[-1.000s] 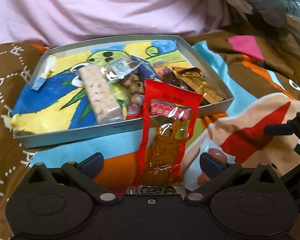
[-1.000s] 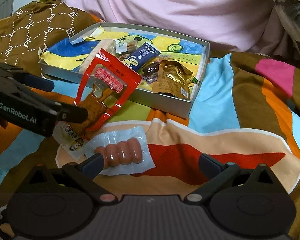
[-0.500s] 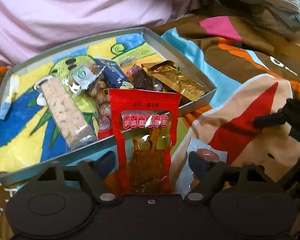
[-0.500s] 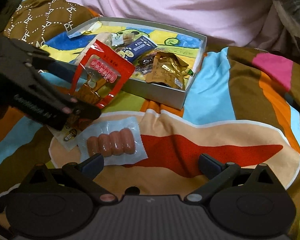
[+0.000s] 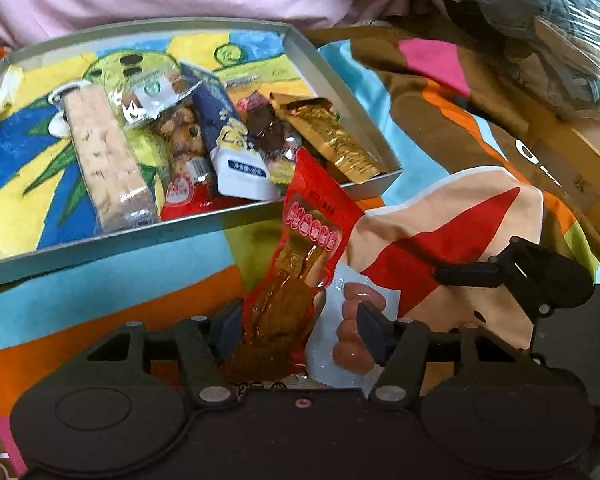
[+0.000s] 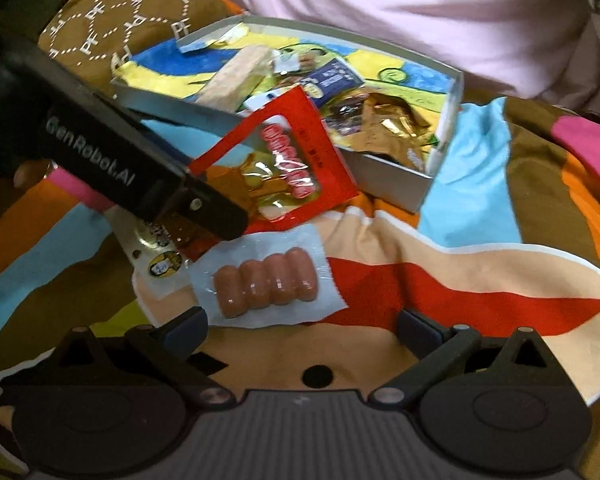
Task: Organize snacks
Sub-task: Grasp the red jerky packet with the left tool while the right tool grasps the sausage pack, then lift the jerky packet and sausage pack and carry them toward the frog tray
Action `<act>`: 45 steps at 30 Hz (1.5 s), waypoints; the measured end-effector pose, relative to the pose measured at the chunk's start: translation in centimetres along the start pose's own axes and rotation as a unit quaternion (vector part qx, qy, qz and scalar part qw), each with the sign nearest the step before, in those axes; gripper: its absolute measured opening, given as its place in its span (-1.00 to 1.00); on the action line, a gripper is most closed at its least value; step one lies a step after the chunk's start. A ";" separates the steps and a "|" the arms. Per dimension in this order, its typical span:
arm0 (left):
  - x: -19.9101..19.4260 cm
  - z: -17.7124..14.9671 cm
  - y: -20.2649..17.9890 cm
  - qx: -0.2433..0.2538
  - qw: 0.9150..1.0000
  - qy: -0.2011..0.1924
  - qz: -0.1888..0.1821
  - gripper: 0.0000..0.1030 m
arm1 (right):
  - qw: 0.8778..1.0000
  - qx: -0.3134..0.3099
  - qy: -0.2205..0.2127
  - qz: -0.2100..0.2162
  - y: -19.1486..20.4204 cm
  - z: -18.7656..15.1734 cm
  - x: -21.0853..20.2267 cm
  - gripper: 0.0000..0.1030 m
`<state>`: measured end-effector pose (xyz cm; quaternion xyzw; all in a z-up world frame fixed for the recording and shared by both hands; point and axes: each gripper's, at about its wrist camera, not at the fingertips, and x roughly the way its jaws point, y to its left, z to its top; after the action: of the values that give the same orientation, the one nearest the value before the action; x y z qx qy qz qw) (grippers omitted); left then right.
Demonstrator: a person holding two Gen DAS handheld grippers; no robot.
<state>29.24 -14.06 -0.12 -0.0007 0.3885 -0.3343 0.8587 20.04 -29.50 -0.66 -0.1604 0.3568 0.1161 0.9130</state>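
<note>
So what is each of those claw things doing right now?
Left gripper: fingers closing around the red plastic snack packet, grip not yet sure.
Right gripper: open, holding nothing.

Between my left claw's [image 5: 300, 334] closing jaws, a red snack packet [image 5: 304, 256] tilts toward the box [image 5: 204, 226] of snacks; a clear sausage pack [image 6: 266, 284] lies flat just beside it.

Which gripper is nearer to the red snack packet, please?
Left. The left gripper is closing with the red snack packet between its fingers; the right gripper hovers open further off, by the sausage pack.
</note>
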 end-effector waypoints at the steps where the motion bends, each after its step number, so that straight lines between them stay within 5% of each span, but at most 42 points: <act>1: 0.2 0.1 0.3 -0.009 1.000 0.003 -0.003 0.16 | 1.000 -0.001 0.000 0.001 0.2 0.0 0.1 0.99; 7: 1.2 -0.1 0.9 -0.035 0.999 0.022 -0.006 0.16 | 1.000 -0.004 0.001 -0.009 0.4 0.0 1.4 0.99; 9: 1.7 -0.3 1.1 -0.041 0.999 0.029 -0.004 0.35 | 1.000 -0.013 -0.001 -0.009 0.7 0.0 1.8 0.99; 13: 2.3 -0.5 1.2 -0.048 0.998 0.032 -0.002 0.38 | 0.999 -0.035 -0.011 0.006 1.2 0.3 2.3 0.99; 18: 1.7 -0.7 1.2 -0.023 0.999 0.044 0.023 -0.19 | 0.999 -0.038 -0.008 0.026 1.2 0.6 3.5 0.99; 24: -0.3 -2.4 3.6 -0.094 0.995 0.045 0.009 -0.39 | 0.998 -0.022 -0.003 0.064 1.2 0.6 3.2 0.85; 34: -3.2 -5.3 4.1 -0.124 0.992 0.035 -0.017 -0.39 | 0.986 -0.042 -0.004 0.161 3.4 0.2 1.8 0.82; 43: -0.9 -4.4 5.4 -0.159 0.987 0.018 -0.012 -0.15 | 0.986 -0.041 0.004 0.160 4.3 0.1 1.3 0.79; 45: -0.7 -4.0 5.3 -0.159 0.987 0.012 -0.015 0.04 | 0.987 -0.041 0.005 0.153 4.3 0.1 1.0 0.76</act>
<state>29.29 -8.50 -3.85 -0.1393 0.4474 -0.2808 0.8376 19.42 -25.41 -2.20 -0.1418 0.3771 0.2683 0.8751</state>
